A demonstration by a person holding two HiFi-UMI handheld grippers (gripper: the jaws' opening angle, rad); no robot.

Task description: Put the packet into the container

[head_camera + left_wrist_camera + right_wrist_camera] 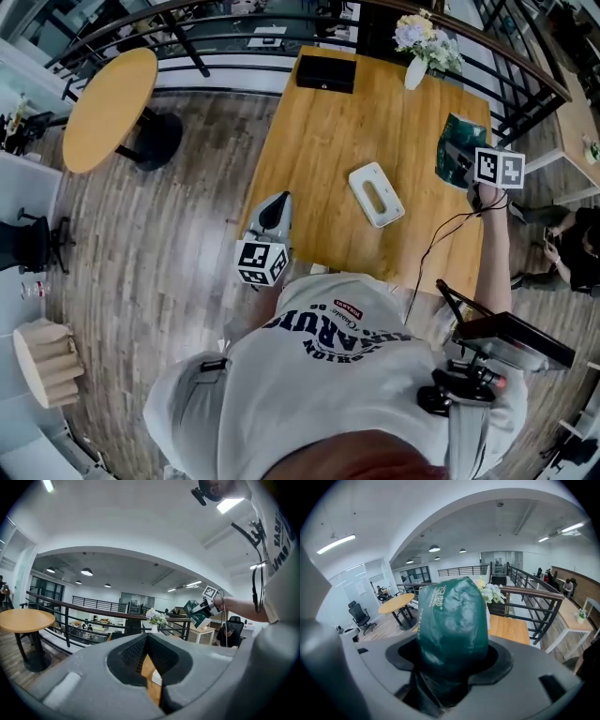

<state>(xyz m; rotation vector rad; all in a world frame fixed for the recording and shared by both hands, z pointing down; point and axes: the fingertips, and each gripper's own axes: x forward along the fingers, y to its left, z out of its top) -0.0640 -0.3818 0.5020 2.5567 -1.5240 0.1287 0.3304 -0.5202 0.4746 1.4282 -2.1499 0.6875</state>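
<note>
Folds of the dark green plastic packet point(452, 620) fill the right gripper view. Its lower end is hidden inside the right gripper's point(467, 161) jaws, which are clamped on it over the wooden table's point(319, 141) right edge, well apart from the white rectangular container point(376, 194) at mid-table. The left gripper point(278, 204), jaws together and empty, sits at the left edge. The person's white shirt point(328, 375) hides the near edge.

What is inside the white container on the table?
Through its top slot the white container shows only a tan patch; the lid covers the rest. The green packet is outside it, held in the right gripper.
</note>
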